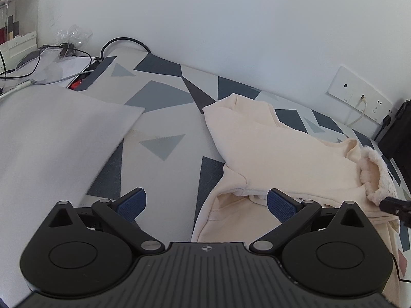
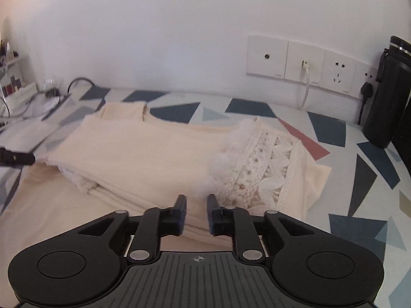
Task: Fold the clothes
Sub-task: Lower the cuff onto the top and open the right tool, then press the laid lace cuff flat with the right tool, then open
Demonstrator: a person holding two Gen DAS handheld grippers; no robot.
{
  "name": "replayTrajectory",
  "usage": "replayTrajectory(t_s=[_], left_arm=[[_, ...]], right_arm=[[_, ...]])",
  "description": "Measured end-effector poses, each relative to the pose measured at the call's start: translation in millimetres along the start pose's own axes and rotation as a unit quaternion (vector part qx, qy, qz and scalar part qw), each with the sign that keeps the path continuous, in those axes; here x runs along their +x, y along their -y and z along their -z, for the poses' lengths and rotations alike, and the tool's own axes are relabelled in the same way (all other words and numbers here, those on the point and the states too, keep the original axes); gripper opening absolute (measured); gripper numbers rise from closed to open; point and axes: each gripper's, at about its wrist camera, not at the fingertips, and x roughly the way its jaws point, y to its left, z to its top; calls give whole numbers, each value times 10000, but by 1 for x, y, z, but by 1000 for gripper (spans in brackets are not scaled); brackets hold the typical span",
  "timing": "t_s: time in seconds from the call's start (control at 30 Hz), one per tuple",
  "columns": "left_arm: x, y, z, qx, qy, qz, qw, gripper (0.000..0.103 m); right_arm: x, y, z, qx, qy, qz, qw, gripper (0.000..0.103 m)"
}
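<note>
A cream garment [image 1: 282, 154] with a fuzzy white collar and lace trim [image 2: 259, 164] lies partly folded on the patterned cloth [image 1: 159, 118]. My left gripper [image 1: 206, 202] stands wide open just above the garment's left edge, with nothing between its blue pads [image 1: 133, 202]. My right gripper [image 2: 196, 211] hovers over the garment's near side, its jaws a narrow gap apart. The fuzzy trim [image 2: 215, 177] lies just ahead of its tips, and no cloth is pinched between them. One right finger [image 1: 395, 204] shows beside the fuzzy collar [image 1: 372, 177]. A left finger [image 2: 15, 156] shows at the garment's left end.
A folded white cloth [image 1: 51, 141] lies to the left. Cables and clutter [image 1: 51, 59] sit at the back left. Wall sockets [image 2: 308, 64] with a plugged white cable are behind, and a black flask [image 2: 385, 95] stands at the right.
</note>
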Motion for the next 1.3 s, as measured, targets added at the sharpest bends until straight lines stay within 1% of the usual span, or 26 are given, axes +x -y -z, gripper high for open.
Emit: replayTrajectory(t_s=[0.07,0.1,0.13,0.17,0.23,0.27,0.3,0.4,0.43,0.47,0.53,0.57,0.6,0.67,0.73,0.8,0.9,0.93,0.97,1.03,1.07,1.13,1.2,1.23,1.27,1.3], left_arm=[[0,-1,1,-20,-26,-14,10000,102],[0,-1,2,-28,-41,-25,10000,102],[0,-1,2,-36,-53,-36,10000,102],[1,-1,3,-42,-66,-43,10000,102],[1,0,3,-49,-91,-52,9999,102],[1,0,4,-49,-102,-50,9999,102],[1,1,4,-47,-111,-47,9999,102],[1,4,5,-27,-136,-51,9999,102],[1,4,5,-29,-146,-54,9999,102],[2,4,6,-35,-155,-56,9999,103],[3,5,5,-46,-174,-59,9998,102],[3,5,5,-48,-182,-62,9998,102],[4,5,5,-46,-187,-64,9998,102],[5,5,5,-40,-190,-65,9998,102],[6,5,5,-45,-187,-52,9998,102],[8,6,5,-43,-212,-35,9998,102],[13,9,5,-22,-276,-19,9996,102],[14,11,5,-10,-291,-13,9996,102],[15,12,5,14,-304,-7,9995,102],[17,16,6,76,-332,-7,9994,102],[18,17,6,111,-342,-18,9994,102],[20,20,6,168,-354,-33,9992,102],[20,20,7,191,-356,-34,9992,102],[20,20,8,199,-373,-37,9991,103],[21,20,8,207,-395,-45,9990,103],[22,20,9,210,-418,-62,9989,102]], right_arm=[[-16,7,-5,223,418,30,9989,27],[-17,14,-10,339,503,190,9980,28],[-18,21,-15,456,586,350,9966,34],[-12,32,-21,709,497,450,9952,39],[1,45,-28,1053,305,543,9925,39],[8,47,-30,1147,201,538,9917,43],[14,49,-32,1238,99,534,9908,51],[27,25,-29,838,-63,630,9945,71],[30,19,-26,718,-135,675,9950,72],[34,13,-22,599,-207,720,9954,72],[41,5,-14,385,-379,919,9943,56],[41,6,-10,369,-387,988,9937,30],[38,11,-8,483,-338,996,9933,20],[22,26,-7,1009,-26,806,9916,16],[0,37,-9,1322,428,589,9885,16],[-9,38,-11,1126,525,286,9918,16],[0,24,-9,554,96,32,9984,16],[7,21,-6,473,-112,74,9988,17],[15,17,-3,393,-318,116,9987,20],[26,16,2,457,-448,233,9977,29],[27,15,2,583,-426,203,9972,35],[19,16,-3,823,-241,82,9963,44],[1,19,-11,947,267,46,9951,56],[-5,21,-15,992,451,83,9940,59],[-4,27,-19,1070,486,179,9929,61],[-4,33,-23,1148,519,274,9917,61]])
